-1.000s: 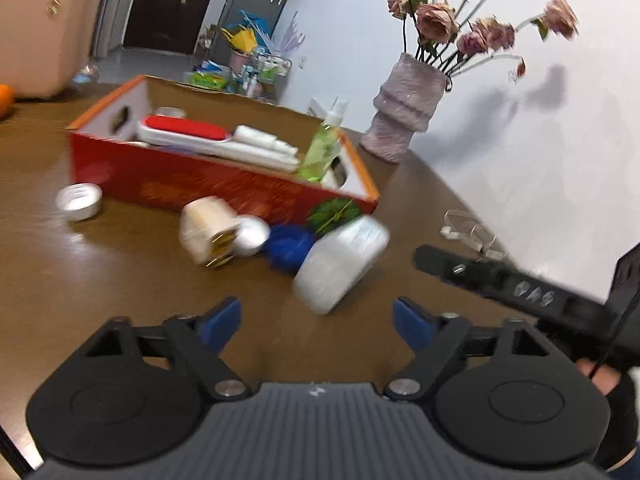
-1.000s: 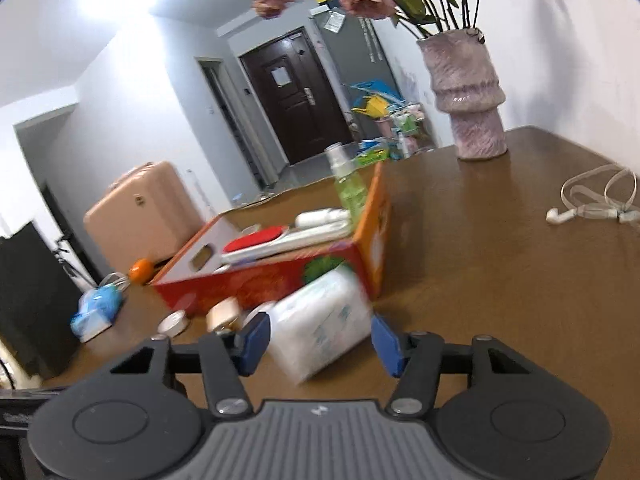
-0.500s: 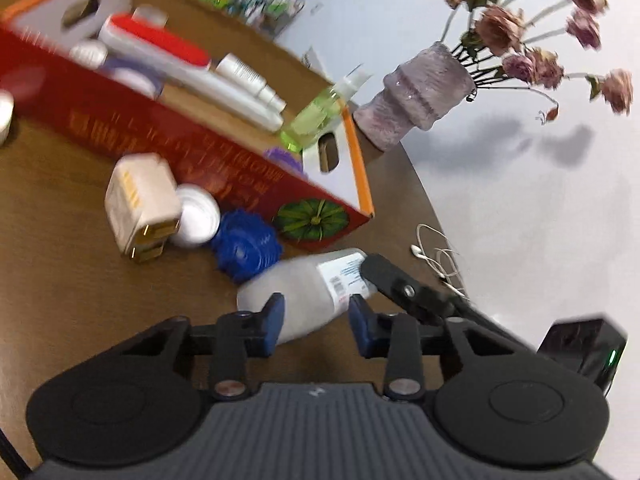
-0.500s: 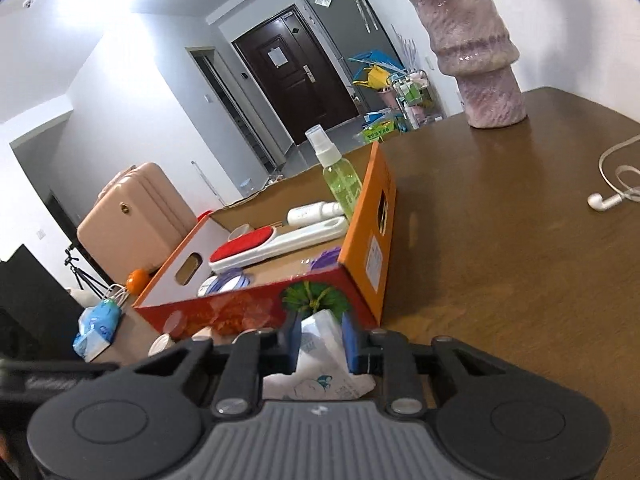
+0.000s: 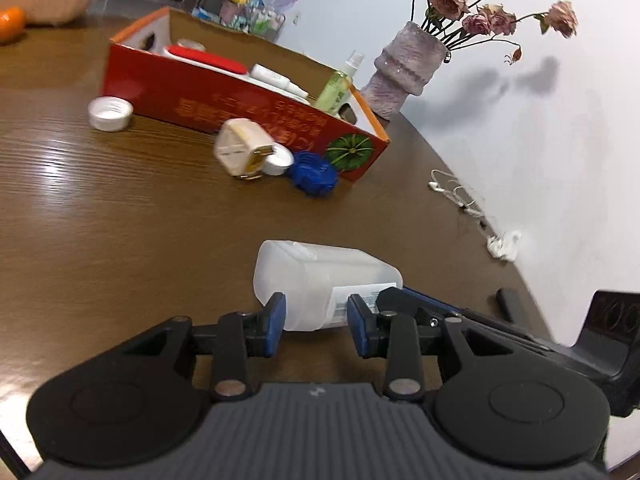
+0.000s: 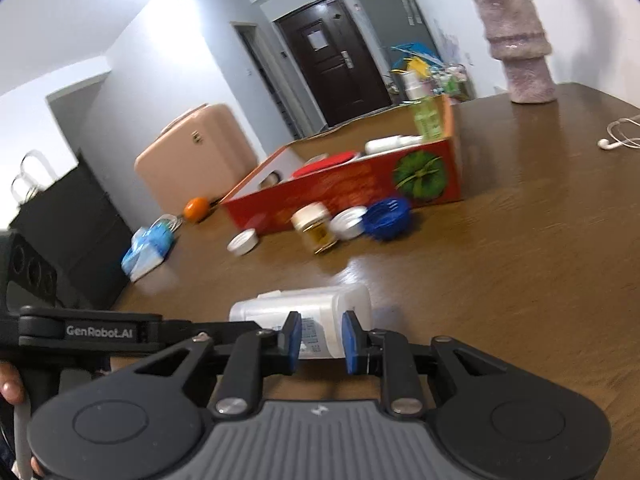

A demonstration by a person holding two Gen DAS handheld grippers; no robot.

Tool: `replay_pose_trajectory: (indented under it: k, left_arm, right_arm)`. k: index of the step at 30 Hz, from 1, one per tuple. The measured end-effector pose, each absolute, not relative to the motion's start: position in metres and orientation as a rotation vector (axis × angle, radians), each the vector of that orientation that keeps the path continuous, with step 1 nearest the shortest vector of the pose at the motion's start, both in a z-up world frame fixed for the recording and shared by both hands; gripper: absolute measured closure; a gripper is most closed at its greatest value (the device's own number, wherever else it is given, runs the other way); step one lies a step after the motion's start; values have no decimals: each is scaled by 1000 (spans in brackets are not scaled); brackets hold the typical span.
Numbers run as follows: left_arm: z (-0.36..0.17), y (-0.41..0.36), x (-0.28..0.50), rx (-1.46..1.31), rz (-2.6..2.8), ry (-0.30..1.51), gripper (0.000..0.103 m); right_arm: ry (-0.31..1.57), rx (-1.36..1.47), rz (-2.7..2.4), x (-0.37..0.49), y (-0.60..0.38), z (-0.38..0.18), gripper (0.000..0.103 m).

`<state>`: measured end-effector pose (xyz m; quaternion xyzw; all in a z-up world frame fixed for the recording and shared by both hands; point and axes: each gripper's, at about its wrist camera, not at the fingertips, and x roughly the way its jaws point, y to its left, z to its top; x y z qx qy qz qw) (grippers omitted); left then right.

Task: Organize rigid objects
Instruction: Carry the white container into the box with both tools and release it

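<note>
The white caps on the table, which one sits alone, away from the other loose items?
The ribbed white cap by the red box's left end; the other white cap is wedged between the beige bottle and blue ball.

Left gripper [image 5: 315,322]: pitched downward, blue fingers [image 5: 274,322] clamped on either side of one item. Right gripper [image 6: 320,342]: likewise pitched down, fingers [image 6: 293,338] clamped on the same item from the opposite end.

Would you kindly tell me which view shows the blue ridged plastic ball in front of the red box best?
The right wrist view: the blue ridged plastic ball sits unobstructed and side-on, its ribs readable, beside a white lid. The left wrist view shows it smaller and blurrier against the red cardboard box.
</note>
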<state>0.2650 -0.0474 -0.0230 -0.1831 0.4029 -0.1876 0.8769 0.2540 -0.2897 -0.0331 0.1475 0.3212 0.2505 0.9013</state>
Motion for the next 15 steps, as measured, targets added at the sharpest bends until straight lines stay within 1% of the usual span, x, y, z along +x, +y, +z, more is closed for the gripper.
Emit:
replay_pose_trajectory:
  k: [5,7,10,15]
  left_arm:
    - [-30,-35,231,-285,-389,817,67]
    - [-36,-32,223,-273,-396,825,66]
    - [-41,-28,217,-272,-402,820,61]
    - [-34,-21,213,-272,-436,816,59]
  right_arm:
    - [691,270,565,227,-267,-42,78]
    - [703,268,572,218,-260,-46,75]
    - [712,273,572,210,-257,-50,74]
    - [689,284,544,204,-260,-42,74]
